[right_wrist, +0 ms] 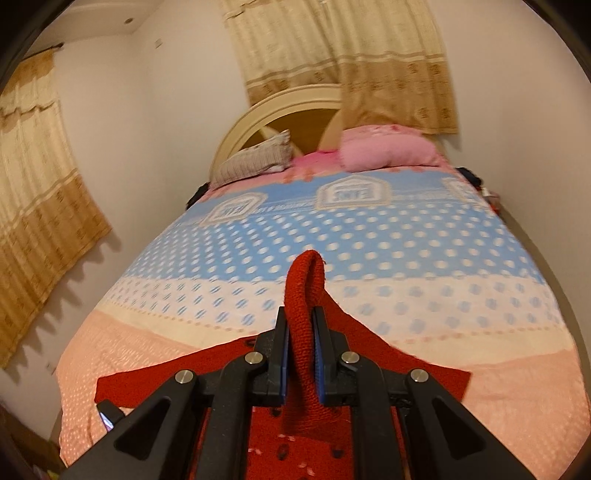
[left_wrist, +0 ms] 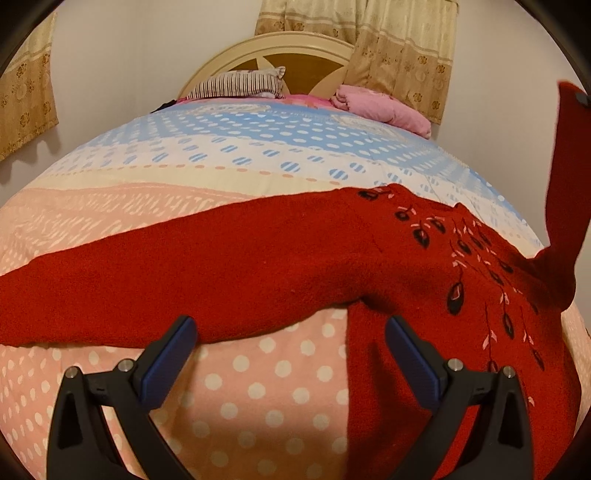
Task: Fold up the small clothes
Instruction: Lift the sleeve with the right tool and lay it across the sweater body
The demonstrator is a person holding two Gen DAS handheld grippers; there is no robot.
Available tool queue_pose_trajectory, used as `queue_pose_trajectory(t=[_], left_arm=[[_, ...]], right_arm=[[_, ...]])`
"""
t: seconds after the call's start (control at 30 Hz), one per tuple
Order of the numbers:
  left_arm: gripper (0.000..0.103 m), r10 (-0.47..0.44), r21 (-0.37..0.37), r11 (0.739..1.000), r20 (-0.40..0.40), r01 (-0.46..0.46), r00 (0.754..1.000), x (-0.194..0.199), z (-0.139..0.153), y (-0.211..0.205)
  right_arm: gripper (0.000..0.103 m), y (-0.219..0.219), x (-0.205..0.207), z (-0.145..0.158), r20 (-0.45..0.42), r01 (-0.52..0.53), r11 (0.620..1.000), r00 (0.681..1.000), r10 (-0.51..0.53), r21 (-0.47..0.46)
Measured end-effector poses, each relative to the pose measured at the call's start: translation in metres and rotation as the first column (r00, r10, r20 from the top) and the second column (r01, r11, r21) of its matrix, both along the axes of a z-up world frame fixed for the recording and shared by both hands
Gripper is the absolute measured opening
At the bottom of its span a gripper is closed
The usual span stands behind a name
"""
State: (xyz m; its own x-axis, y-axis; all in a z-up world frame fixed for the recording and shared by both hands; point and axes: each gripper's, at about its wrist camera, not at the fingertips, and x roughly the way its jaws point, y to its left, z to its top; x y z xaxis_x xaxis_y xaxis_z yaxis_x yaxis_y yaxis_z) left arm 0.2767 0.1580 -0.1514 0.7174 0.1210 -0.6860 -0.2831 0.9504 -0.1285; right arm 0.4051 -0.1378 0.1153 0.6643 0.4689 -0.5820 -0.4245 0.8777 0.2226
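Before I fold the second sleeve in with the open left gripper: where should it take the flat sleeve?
Probably at the cuff end of the flat sleeve of the red sweater. It lies stretched leftwards across the bedspread, so the left gripper should come low from the near edge, pinching both layers.

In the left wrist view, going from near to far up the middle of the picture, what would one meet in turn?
Left gripper, open → polka-dot pink bedspread → red sweater's sleeve lying flat → blue dotted band of the bedspread → striped pillow → headboard → curtain.
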Motion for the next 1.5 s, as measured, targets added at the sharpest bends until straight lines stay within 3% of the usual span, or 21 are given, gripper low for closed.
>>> queue_pose_trajectory(t=[0.23, 0.47, 0.5, 0.57, 0.6, 0.67, 0.8, 0.93, 1.07, 1.23, 1.33, 1.4, 1.5], left_arm=[[0.103, 0.02, -0.021, 1.0, -0.011, -0.02, 1.0, -0.001, -0.003, 0.005], [0.103, 0.051, -0.049, 0.997, -0.03, -0.052, 0.998, -0.002, -0.007, 0.012], [0.103, 0.054, -0.052, 0.997, -0.03, -0.055, 0.998, -0.002, -0.008, 0.012], [0.103, 0.059, -0.061, 0.996, -0.028, -0.061, 0.998, -0.003, -0.008, 0.014], [0.103, 0.062, -0.067, 0.996, -0.028, -0.064, 0.998, -0.003, -0.008, 0.015], [0.103, 0.068, -0.074, 0.995, -0.031, -0.07, 0.997, -0.003, -0.009, 0.016], [0.103, 0.052, -0.091, 0.994, -0.026, -0.054, 0.998, -0.004, -0.008, 0.017], [0.103, -0.003, -0.162, 0.987, -0.027, -0.001, 1.0, -0.006, -0.005, 0.024], [0.103, -0.024, -0.121, 0.992, 0.011, 0.025, 1.0, -0.007, 0.023, 0.019], [0.103, -0.11, 0.02, 0.994, 0.062, 0.109, 0.992, 0.025, 0.058, -0.017], [0.103, -0.155, 0.067, 0.986, 0.052, 0.152, 0.986, 0.046, 0.052, -0.034], [0.103, -0.152, 0.144, 0.979, 0.019, 0.148, 0.988, 0.062, 0.036, -0.048], [0.103, -0.134, 0.132, 0.981, -0.051, 0.14, 0.99, 0.075, 0.013, -0.051]], right_arm=[[0.011, 0.078, 0.006, -0.047, -0.045, -0.127, 0.992, 0.991, 0.126, -0.021], [0.011, 0.151, 0.008, -0.163, -0.193, -0.273, 0.961, 0.946, 0.26, -0.046], [0.017, 0.157, 0.01, -0.182, -0.233, -0.284, 0.958, 0.935, 0.265, -0.047], [0.048, 0.159, 0.012, -0.21, -0.305, -0.282, 0.959, 0.917, 0.257, -0.039], [0.062, 0.153, 0.01, -0.218, -0.319, -0.272, 0.962, 0.914, 0.252, -0.021], [0.062, 0.135, 0.005, -0.222, -0.328, -0.269, 0.962, 0.906, 0.266, 0.038], [0.062, 0.083, -0.005, -0.2, -0.263, -0.234, 0.972, 0.937, 0.232, 0.023], [0.062, -0.001, 0.001, -0.179, -0.196, -0.077, 0.997, 0.978, 0.07, -0.026], [0.062, -0.086, 0.014, -0.186, -0.212, 0.135, 0.989, 0.966, -0.146, -0.067], [0.061, -0.129, 0.027, -0.2, -0.242, 0.205, 0.978, 0.947, -0.209, -0.042], [0.057, -0.15, 0.049, -0.205, -0.291, 0.24, 0.969, 0.933, -0.211, 0.065], [0.057, -0.156, 0.069, -0.208, -0.338, 0.236, 0.961, 0.925, -0.175, 0.147], [0.057, -0.155, 0.091, -0.213, -0.387, 0.245, 0.952, 0.908, -0.159, 0.185]])
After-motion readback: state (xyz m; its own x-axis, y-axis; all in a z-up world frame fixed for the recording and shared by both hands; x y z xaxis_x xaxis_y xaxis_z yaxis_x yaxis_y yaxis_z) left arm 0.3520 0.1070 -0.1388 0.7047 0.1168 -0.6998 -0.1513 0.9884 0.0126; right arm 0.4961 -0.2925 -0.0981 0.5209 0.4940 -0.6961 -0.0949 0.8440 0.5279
